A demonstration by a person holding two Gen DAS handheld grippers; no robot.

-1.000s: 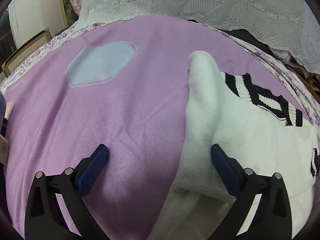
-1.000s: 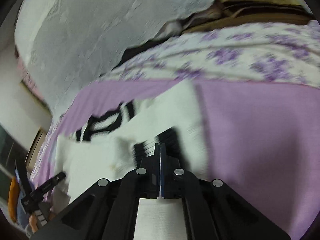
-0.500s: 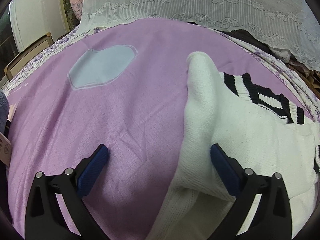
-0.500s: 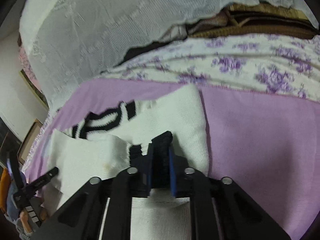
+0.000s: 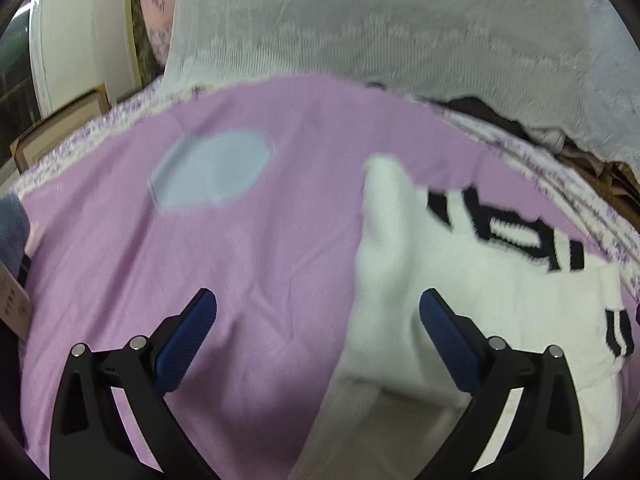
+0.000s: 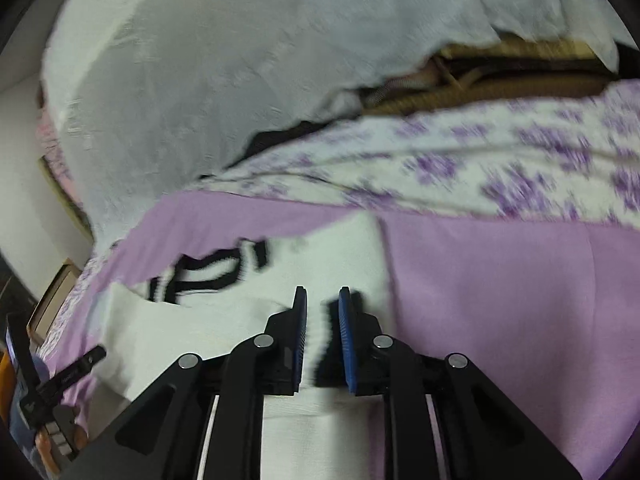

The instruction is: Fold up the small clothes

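**White sweater lies on the purple cloth, both tongs free of it**

The white sweater (image 5: 472,304), a small knit with black stripes at its collar and cuff, lies spread on a purple cloth (image 5: 248,272) and fills the lower right of the left wrist view. One edge of it stands up in a soft ridge running toward the upper middle of that frame. A pale blue patch (image 5: 212,172) sits on the cloth at the upper left, well apart from the sweater.

The left gripper (image 5: 318,304) hangs with its jaws spread wide. Its left blue pad is over bare purple cloth and its right pad is over the white knit, with nothing pinched between them.

In the right wrist view the sweater (image 6: 224,320) occupies the lower left and centre. The right gripper (image 6: 322,300) has its jaws only narrowly apart and opening. The striped cuff shows in the gap between the pads, which do not visibly press on it.

A white lace cover (image 6: 224,80) drapes across the top of both views, and a floral purple sheet (image 6: 500,168) borders the cloth at the right.
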